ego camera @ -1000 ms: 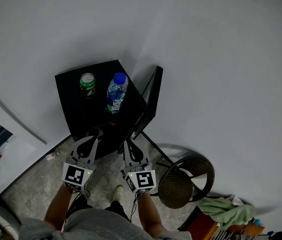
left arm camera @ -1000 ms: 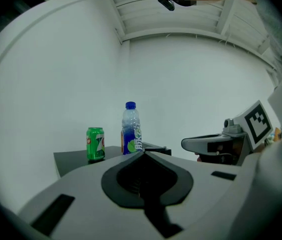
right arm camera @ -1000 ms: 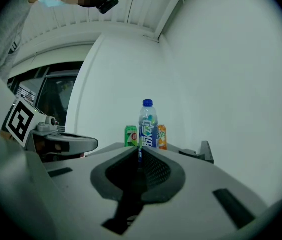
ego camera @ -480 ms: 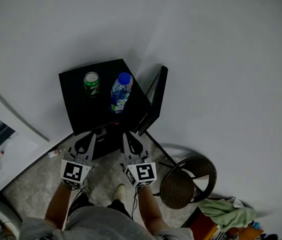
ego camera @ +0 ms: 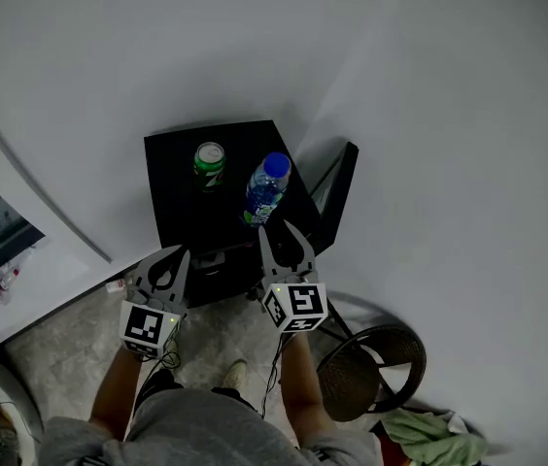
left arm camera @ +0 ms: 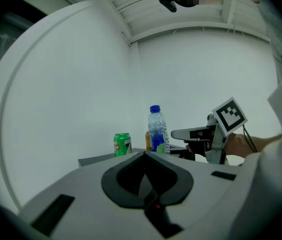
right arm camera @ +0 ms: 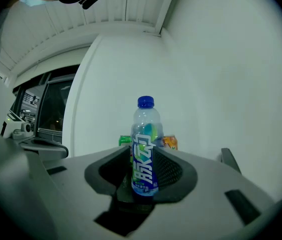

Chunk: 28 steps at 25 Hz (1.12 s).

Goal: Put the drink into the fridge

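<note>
Right gripper [ego camera: 279, 231] advanced level toward bottle [ego camera: 266, 188], fingers just opening, bottle between them, left gripper [ego camera: 167, 258] fingers together.

Bottle label: large white Chinese characters, apparently 脉动, are printed down the blue band of the bottle [right arm camera: 145, 154], at the right of the surface [ego camera: 172, 212].
Green can: a round red emblem is seen on the green can [left arm camera: 122, 144]; its wording cannot be read.
Orange can: no lettering can be made out on the orange can [right arm camera: 169, 142].
Claw cubes: black-and-white square markers are carried by the left claw [left arm camera: 145, 156] and the right claw [ego camera: 282, 231]; no letters or digits.
</note>
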Available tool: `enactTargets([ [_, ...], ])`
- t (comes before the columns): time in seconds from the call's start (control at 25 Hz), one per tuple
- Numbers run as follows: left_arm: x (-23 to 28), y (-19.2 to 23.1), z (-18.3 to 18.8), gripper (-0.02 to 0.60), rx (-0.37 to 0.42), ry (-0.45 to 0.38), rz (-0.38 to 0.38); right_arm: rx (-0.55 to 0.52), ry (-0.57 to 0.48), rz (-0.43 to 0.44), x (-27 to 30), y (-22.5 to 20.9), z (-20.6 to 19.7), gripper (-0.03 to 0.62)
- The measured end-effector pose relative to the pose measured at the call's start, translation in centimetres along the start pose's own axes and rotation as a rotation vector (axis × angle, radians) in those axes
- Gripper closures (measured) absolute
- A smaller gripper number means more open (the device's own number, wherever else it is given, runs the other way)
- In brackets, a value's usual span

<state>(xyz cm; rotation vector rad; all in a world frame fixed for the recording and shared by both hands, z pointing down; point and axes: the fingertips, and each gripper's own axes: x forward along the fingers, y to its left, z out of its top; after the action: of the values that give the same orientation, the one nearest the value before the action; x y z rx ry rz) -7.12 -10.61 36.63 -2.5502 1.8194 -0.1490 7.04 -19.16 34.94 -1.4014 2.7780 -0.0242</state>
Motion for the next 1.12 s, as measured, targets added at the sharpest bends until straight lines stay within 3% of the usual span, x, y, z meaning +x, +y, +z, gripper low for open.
enactTargets([
  [0.32, 0.2, 3.4, -0.4, 0.577, 0.001, 0.014, 0.097, 0.019, 0.047, 0.033, 4.3, -0.7, -0.9, 0.307],
  [0.52, 0.6, 4.5, -0.6, 0.577, -0.005, 0.023, 0.124, 0.004, 0.073, 0.03, 5.8, -1.3, -1.7, 0.289],
  [1.12, 1.0, 4.6, -0.9, 0.577, -0.012, 0.025, 0.116, -0.019, 0.089, 0.043, 6.7, -1.5, -2.3, 0.283],
])
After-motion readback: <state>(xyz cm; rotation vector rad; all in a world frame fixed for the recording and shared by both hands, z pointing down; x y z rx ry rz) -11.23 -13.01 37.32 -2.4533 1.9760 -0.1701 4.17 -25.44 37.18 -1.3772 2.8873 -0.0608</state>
